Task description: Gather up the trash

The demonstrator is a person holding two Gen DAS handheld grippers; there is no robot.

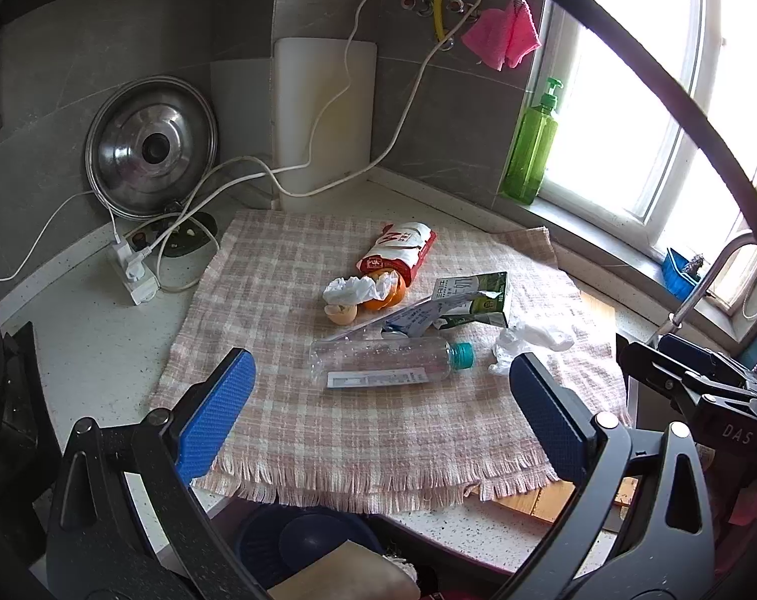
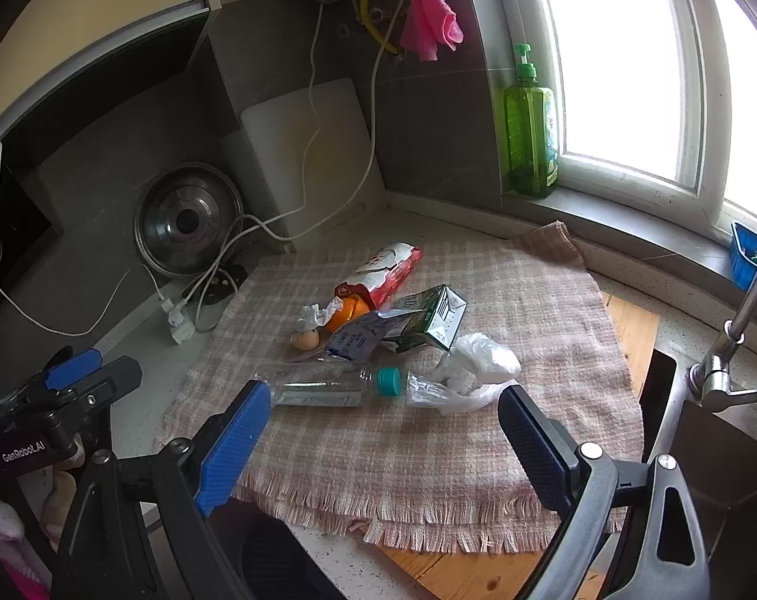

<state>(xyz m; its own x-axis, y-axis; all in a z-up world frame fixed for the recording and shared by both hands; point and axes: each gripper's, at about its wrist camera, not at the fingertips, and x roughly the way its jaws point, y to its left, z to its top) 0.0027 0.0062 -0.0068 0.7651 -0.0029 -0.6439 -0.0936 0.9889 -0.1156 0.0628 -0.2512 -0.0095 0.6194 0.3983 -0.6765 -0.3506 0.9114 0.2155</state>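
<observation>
Trash lies in a pile on a pink checked cloth [image 1: 288, 430]: a clear plastic bottle [image 1: 383, 362] with a teal cap, a crushed green carton [image 1: 478, 300], a red and white wrapper [image 1: 398, 250], orange peel [image 1: 386, 292], an eggshell [image 1: 342, 314] and crumpled white plastic [image 1: 533, 340]. My left gripper [image 1: 378, 400] is open and empty, just in front of the bottle. In the right wrist view the bottle [image 2: 323, 387], carton [image 2: 428, 320] and white plastic [image 2: 473, 367] lie ahead of my right gripper [image 2: 383, 435], which is open and empty.
A pot lid [image 1: 150, 147], a white cutting board [image 1: 323, 110], a power strip [image 1: 133, 270] with cables and a green soap bottle [image 1: 531, 147] stand at the back. A faucet [image 2: 738, 315] and sink are on the right. A dark blue bin [image 1: 303, 545] sits below the counter edge.
</observation>
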